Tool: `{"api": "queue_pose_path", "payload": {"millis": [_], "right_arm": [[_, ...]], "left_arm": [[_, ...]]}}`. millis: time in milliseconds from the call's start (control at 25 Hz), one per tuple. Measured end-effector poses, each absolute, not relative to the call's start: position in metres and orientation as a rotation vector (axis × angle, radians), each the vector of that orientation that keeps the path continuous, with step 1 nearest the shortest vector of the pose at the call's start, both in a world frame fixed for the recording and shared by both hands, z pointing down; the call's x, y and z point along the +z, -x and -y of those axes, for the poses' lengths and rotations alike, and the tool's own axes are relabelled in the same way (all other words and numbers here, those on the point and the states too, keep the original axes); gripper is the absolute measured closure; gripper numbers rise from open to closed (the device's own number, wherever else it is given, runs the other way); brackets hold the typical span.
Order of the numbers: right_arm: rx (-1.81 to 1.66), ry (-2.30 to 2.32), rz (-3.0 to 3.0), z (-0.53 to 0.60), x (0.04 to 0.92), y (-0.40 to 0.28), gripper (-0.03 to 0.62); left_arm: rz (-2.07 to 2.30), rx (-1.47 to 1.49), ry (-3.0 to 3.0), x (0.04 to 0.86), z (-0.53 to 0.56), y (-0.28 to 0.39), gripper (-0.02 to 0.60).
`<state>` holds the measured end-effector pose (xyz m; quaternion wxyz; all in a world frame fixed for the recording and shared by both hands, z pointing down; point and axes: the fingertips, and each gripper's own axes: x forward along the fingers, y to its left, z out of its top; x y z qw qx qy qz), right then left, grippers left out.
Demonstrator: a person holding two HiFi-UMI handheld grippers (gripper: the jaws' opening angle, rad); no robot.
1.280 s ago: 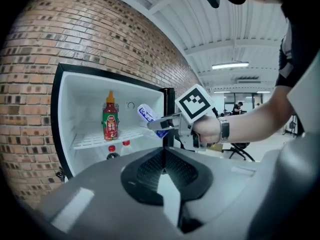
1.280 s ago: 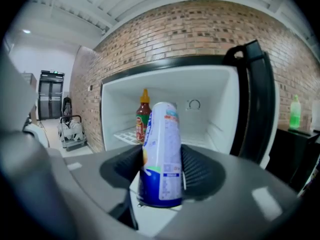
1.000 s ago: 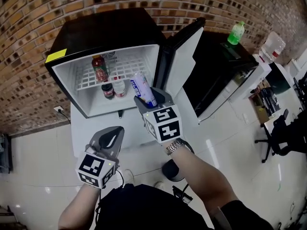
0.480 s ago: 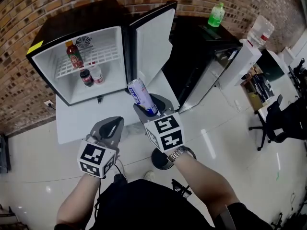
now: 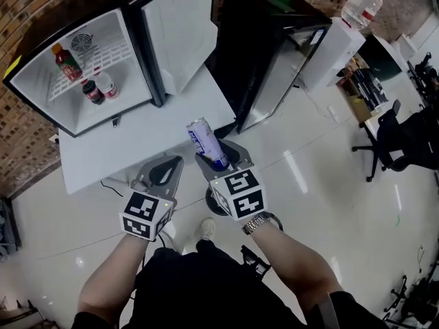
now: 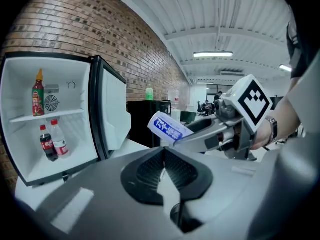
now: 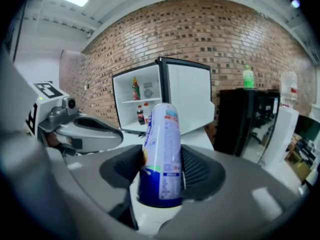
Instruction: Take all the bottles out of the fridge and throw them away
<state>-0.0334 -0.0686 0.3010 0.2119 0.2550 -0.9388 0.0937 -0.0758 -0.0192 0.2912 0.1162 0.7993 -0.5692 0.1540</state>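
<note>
The right gripper (image 5: pixel 219 157) pinches a blue-and-white cylindrical bottle (image 5: pixel 204 138) by its base. Just left of it, the left gripper (image 5: pixel 163 170) is empty, jaws pressed together.

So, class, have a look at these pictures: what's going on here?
A person stands back from an open fridge with a gripper in each hand. The right gripper has its jaws closed on a blue and white can, held upright out over the floor. The left gripper is beside it, jaws together and empty. Three bottles are in the fridge: a red bottle on the upper shelf, and a cola bottle and a clear bottle below.
</note>
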Motion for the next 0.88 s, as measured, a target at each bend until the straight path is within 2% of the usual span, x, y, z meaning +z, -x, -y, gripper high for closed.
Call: {"api": "queue_pose_path", "payload": {"millis": [400,880], "right_arm": [[0.494,-0.857,2.431,0.054,0.406,-0.026,0.353],[0.787,-0.993,2.179,0.026,0.577,-0.079,0.353]], "left_arm": [[1.417,0.594,-2.362,0.381,0.030,0.025,0.578],[1.153,0.764,-2.248,0.557,0.023,-0.037,0.578]]}}
